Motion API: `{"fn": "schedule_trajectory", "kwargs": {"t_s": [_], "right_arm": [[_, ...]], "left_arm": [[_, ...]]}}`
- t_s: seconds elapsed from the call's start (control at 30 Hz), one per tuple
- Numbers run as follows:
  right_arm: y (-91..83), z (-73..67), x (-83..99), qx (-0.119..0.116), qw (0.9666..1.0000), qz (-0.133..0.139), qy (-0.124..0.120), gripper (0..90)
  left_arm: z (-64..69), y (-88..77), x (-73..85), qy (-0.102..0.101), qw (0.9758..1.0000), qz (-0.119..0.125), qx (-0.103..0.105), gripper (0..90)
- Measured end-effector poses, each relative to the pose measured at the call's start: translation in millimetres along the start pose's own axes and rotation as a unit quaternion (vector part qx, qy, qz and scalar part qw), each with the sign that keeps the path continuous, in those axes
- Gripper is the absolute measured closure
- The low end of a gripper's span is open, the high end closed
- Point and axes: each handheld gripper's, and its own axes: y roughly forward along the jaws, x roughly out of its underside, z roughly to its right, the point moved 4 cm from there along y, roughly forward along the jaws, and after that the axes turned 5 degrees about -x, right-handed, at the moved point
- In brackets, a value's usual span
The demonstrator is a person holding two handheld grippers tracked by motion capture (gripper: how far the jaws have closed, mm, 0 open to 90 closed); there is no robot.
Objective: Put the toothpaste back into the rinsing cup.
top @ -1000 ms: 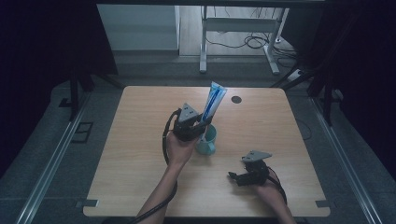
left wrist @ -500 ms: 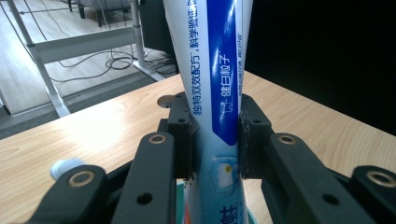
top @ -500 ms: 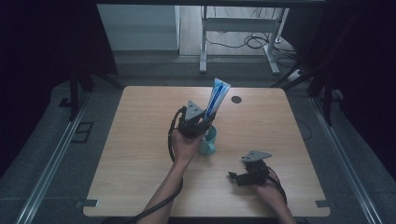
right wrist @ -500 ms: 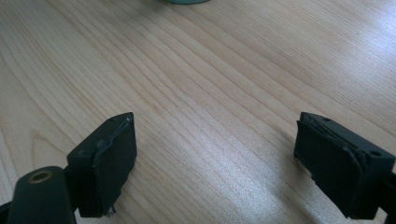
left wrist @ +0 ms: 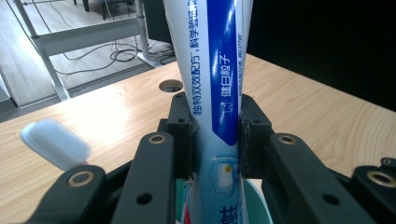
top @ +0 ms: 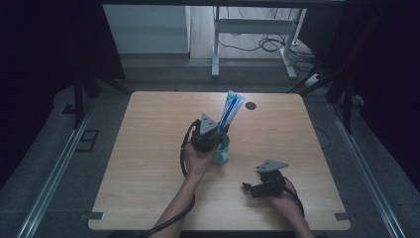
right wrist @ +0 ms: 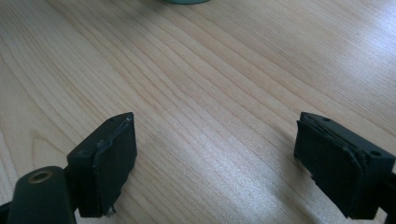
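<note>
A lab: dark curtains (top: 54, 44) around a wooden table (top: 148, 148).

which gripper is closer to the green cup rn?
Left. The left gripper is right above the cup, jaws shut on the toothpaste tube standing in it. The right gripper rests apart on the table, jaws open.

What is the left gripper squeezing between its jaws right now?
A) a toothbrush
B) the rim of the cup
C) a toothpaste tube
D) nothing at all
C: the left gripper has its black jaws pressed on both sides of the blue and white toothpaste tube, which stands in the teal cup.
</note>
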Motion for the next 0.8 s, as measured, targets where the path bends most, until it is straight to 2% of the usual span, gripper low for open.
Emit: {"fn": "schedule_trajectory", "kwargs": {"t_s": [0.17,0.43,0.8], "right_arm": [[0.0,0.0,0.0,0.0,1.0,0.0,0.0,13.2],[0.0,0.1,-0.1,0.0,1.0,0.0,-0.001,13.2],[0.1,-0.1,0.0,0.0,1.0,0.001,0.001,13.2]], "left_arm": [[3.5,3.5,7.3,0.009,0.9999,-0.009,-0.002,71.3],[4.8,8.3,17.5,0.009,0.9997,-0.023,-0.006,71.1],[7.2,12.4,25.1,0.023,0.9988,-0.041,-0.016,69.6]]}}
